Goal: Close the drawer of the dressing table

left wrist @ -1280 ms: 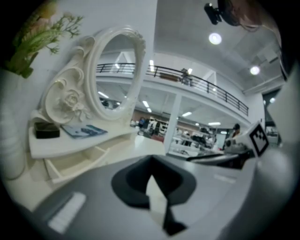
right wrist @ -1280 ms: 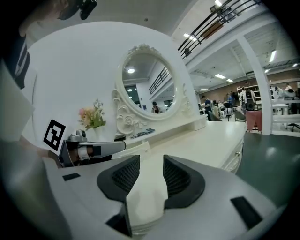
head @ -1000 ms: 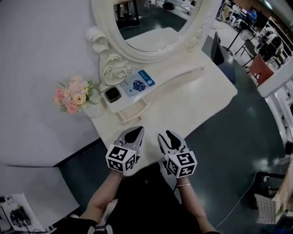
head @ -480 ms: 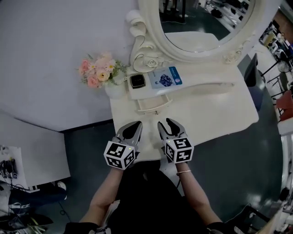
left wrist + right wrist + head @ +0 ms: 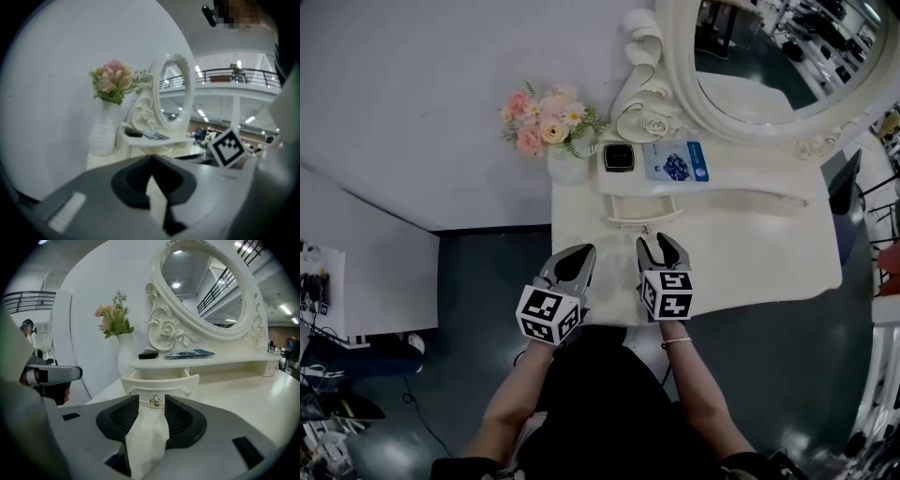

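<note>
Drawer [image 5: 159, 380] is standing pulled out.
Right gripper [image 5: 660, 247], jaws just opening with nothing between them, is squaring to its knob [image 5: 155, 401] for pushing; left gripper [image 5: 151, 165] is staying clear, pressed together.

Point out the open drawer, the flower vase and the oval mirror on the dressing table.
drawer [image 5: 161, 383]: right gripper view, on its pulled-out front panel, above the knob.
flower vase [image 5: 125, 355]: right gripper view, on the white vase body below the blooms.
mirror [image 5: 201, 291]: right gripper view, on the middle of the glass.

cream drawer [image 5: 159, 380], pink flowers [image 5: 546, 117], blue card [image 5: 675, 161]
</note>
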### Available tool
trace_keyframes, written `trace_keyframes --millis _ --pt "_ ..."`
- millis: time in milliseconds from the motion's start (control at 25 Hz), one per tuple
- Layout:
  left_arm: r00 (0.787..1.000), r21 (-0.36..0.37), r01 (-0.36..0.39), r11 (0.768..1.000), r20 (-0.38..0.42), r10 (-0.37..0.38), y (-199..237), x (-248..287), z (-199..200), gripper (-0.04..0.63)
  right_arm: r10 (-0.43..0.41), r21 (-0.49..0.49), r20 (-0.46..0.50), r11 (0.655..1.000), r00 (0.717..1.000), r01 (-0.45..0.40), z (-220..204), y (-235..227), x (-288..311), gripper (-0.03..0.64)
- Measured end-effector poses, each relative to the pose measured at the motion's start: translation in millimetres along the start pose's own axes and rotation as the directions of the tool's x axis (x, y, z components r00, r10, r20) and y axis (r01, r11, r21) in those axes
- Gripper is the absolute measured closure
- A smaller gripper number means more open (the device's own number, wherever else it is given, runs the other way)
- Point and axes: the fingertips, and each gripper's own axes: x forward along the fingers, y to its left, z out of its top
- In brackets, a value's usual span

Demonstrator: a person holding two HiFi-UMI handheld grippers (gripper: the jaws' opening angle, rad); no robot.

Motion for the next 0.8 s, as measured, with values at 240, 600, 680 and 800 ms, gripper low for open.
trace_keyframes --millis 240,600,680,800 --pt "1.000 -0.011 -0.013 1.000 0.018 0.014 9 -7 2 0.589 -0.025 -0.033 -0.032 0.999 0.999 0.024 -1 2 14 0.471" --pt "0.999 -0.012 0.023 1.000 0.034 -0.022 8 -6 8 0.589 -0.082 -0.062 -0.073 0.995 0.994 0.077 -4 -2 25 0.468" --pt "0.999 -0.011 0.029 1.000 0.037 -0.028 10 -5 10 0.589 -0.084 -0.070 -0.079 0.994 0.993 0.079 -3 -1 28 0.468" --pt "0.998 -0.019 0.041 0.999 0.043 -0.040 10 -5 11 0.589 -0.097 -0.072 -0.087 0.993 0.992 0.091 -4 -2 31 0.468"
